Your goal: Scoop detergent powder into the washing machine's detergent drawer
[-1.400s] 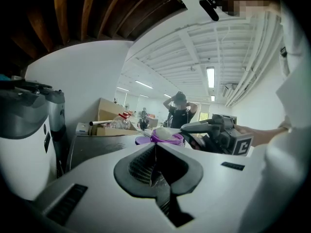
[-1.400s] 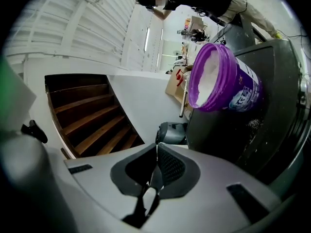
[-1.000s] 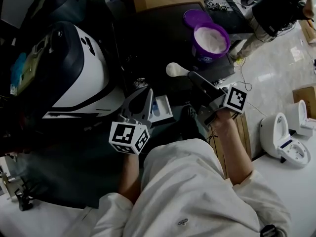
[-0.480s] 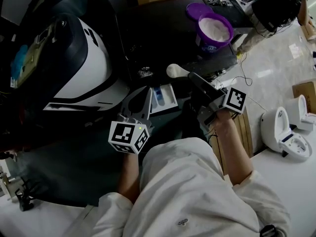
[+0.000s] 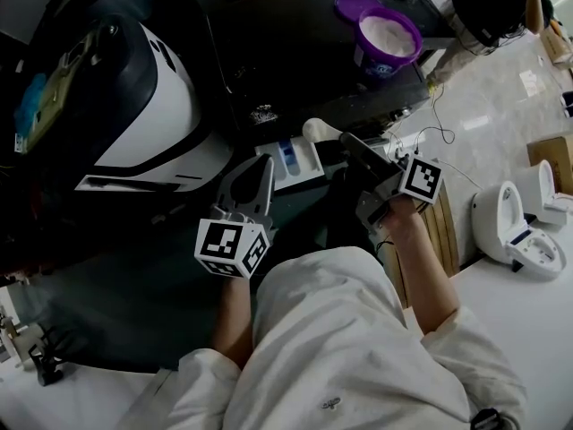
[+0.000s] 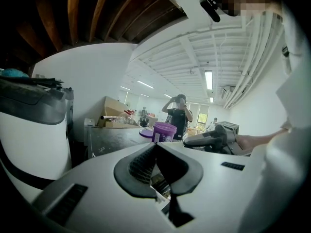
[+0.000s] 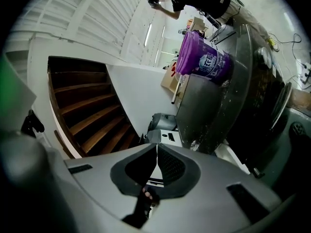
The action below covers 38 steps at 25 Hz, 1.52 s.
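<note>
Looking steeply down from above, we see a person in a pale shirt holding two grippers over a dark washing machine (image 5: 304, 61). Its white detergent drawer (image 5: 291, 159) is pulled out towards us, with a blue part inside.

The right gripper (image 5: 345, 140) has its jaws pressed almost together on the handle of a white scoop (image 5: 317, 131). The scoop's round bowl juts out past the tips, just beside the drawer's right end. We cannot tell whether the bowl holds powder. In the right gripper view the jaws (image 7: 156, 147) show only a thin line between them, and the scoop itself is hard to make out.

The left gripper (image 5: 266, 170) hovers just short of the drawer's near edge. In the left gripper view its jaws (image 6: 155, 145) meet at the tips with nothing between them.

The purple tub (image 5: 388, 38) of white detergent powder stands open on the machine's far right corner, well apart from the drawer. Its purple lid (image 5: 355, 5) lies beside it. A large white and black appliance (image 5: 134, 106) sits to the left of the machine
</note>
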Tool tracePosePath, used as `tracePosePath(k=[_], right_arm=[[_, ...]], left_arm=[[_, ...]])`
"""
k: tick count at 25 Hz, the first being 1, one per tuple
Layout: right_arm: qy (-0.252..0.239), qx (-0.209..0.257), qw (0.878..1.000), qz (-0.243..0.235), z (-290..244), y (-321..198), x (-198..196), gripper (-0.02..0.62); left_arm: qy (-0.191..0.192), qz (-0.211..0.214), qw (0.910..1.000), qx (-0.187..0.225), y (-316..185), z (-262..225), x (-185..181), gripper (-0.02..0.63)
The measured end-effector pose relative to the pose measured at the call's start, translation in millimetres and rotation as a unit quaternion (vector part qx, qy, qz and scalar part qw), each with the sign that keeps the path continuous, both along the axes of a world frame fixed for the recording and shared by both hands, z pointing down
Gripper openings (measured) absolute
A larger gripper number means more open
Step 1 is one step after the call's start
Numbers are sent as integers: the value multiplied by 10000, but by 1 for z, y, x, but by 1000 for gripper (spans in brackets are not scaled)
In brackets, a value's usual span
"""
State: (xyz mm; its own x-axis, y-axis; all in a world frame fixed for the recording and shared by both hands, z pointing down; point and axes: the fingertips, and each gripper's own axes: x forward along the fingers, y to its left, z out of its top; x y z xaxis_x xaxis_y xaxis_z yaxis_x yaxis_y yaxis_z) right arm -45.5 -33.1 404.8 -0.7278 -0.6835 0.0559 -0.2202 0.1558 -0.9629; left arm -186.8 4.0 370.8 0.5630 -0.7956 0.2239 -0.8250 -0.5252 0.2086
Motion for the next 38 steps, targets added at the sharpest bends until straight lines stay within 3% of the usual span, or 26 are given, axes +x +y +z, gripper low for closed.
tracePosePath(k=[20,38], right_arm=[[668,-56,9977,-109,60,16,-7,14],[1374,-33,9900,-311,122,19,-11,14]], left_arm=[[90,31,9995,-298,21,27,-6,18],[87,84,9984,-559,28,79,9,18]])
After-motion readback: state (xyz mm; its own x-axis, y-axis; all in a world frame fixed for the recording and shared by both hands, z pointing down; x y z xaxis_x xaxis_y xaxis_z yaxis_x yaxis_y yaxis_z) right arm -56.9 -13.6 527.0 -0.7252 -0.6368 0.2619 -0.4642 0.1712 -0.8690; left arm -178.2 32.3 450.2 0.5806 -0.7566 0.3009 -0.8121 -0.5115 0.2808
